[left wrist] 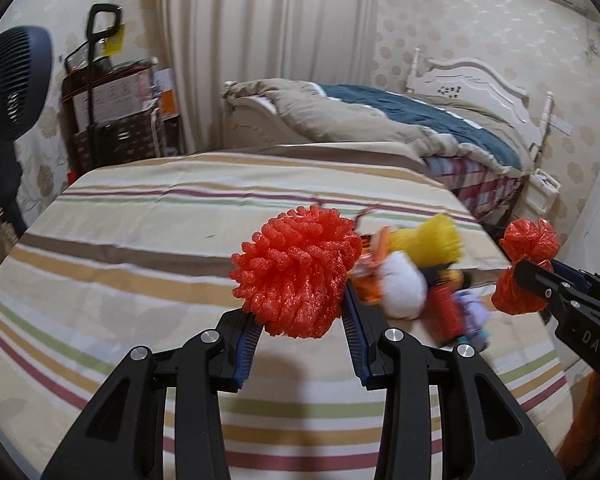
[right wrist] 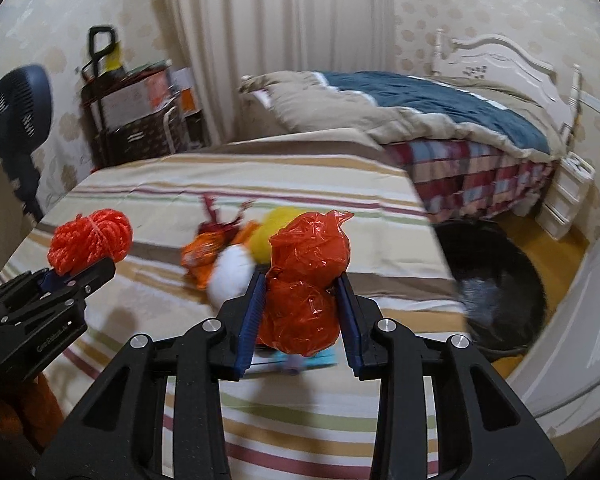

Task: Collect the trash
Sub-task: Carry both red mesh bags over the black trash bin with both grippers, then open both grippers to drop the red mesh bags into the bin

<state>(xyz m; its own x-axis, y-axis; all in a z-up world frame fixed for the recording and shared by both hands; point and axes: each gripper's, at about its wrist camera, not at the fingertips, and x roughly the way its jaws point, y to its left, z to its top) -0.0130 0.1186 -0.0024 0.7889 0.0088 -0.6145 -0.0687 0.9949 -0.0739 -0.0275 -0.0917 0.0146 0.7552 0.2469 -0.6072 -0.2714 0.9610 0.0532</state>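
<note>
Grippers both loaded above the striped bedsheet. Left gripper: jaws clamped on a bright orange-red ball of foam netting, held clear of the sheet. Right gripper: jaws clamped on a crumpled orange-red plastic bag wad, also lifted. Between and beyond the two, a blurred pile of remaining trash lies on the sheet: yellow, white and orange pieces, details not readable. Dark round bin sits on the floor beside the sheet's right edge. Dark blue fan stands far left.
</note>
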